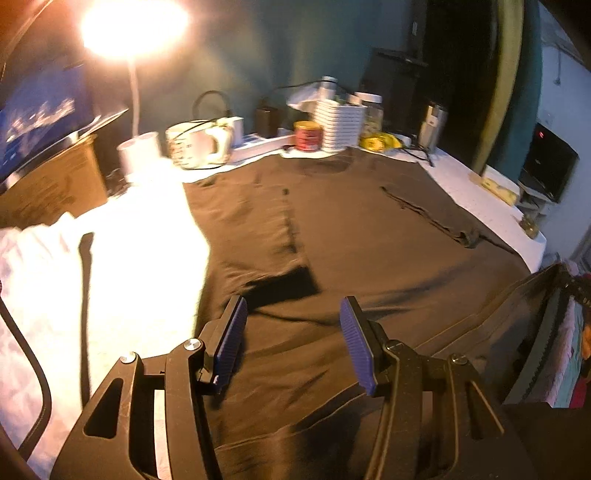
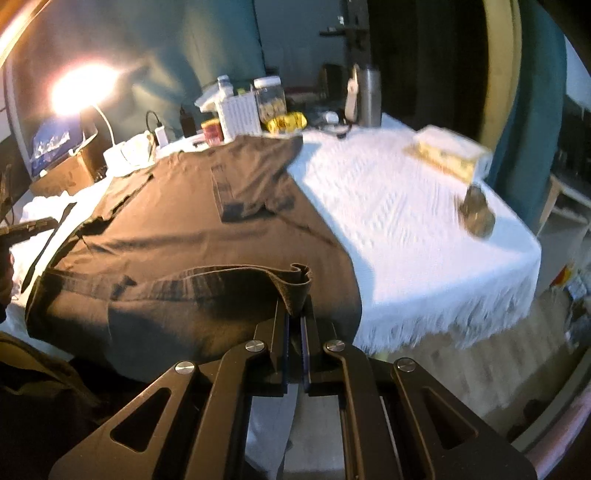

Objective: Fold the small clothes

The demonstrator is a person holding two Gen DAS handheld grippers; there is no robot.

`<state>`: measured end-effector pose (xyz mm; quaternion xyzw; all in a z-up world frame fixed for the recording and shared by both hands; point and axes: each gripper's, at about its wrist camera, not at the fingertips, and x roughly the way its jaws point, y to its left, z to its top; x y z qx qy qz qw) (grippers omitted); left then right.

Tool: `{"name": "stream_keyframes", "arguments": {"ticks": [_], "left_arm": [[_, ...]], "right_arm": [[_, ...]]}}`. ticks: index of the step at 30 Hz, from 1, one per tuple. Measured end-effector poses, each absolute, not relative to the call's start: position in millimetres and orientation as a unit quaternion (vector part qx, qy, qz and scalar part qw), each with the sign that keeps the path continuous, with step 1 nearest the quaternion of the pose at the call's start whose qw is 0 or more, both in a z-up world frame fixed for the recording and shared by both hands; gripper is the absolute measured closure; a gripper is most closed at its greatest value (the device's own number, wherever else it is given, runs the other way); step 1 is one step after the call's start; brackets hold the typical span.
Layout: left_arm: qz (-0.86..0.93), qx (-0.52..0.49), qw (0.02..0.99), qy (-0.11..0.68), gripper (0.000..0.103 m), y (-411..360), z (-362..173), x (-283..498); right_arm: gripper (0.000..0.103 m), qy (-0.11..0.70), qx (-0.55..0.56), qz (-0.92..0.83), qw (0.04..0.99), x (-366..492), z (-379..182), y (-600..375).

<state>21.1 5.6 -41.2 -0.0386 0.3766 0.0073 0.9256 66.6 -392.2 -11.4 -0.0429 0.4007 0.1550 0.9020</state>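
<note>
My right fingers (image 2: 294,325) pinch the near hem of the brown shirt (image 2: 192,229), which lies spread on the white-clothed desk (image 2: 406,229). My left fingers (image 1: 291,339) hover half-open and empty above it. The next move, I judge, carries that hem across. A lamp (image 1: 133,26) glares over clutter at the far edge.

Lamp head (image 1: 133,27) blown out; red tin's (image 1: 307,136) label unreadable; box (image 2: 448,155) and dark lump (image 2: 478,214) on table motion-blurred.
</note>
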Motion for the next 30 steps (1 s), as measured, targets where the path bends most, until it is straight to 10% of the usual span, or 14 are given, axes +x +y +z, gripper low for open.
{"name": "stream_keyframes", "arguments": {"ticks": [23,30], "left_arm": [[0.028,-0.113,0.903,0.413,0.051,51.0,-87.2,-63.0],[0.005,-0.096,0.901,0.423,0.078,36.8,-93.7,-63.8]], "right_arm": [[0.097,0.373,-0.062,0.154,0.913,114.3,15.3,-341.3],[0.097,0.375,-0.064,0.158,0.911,119.0,14.5,-337.5]]}}
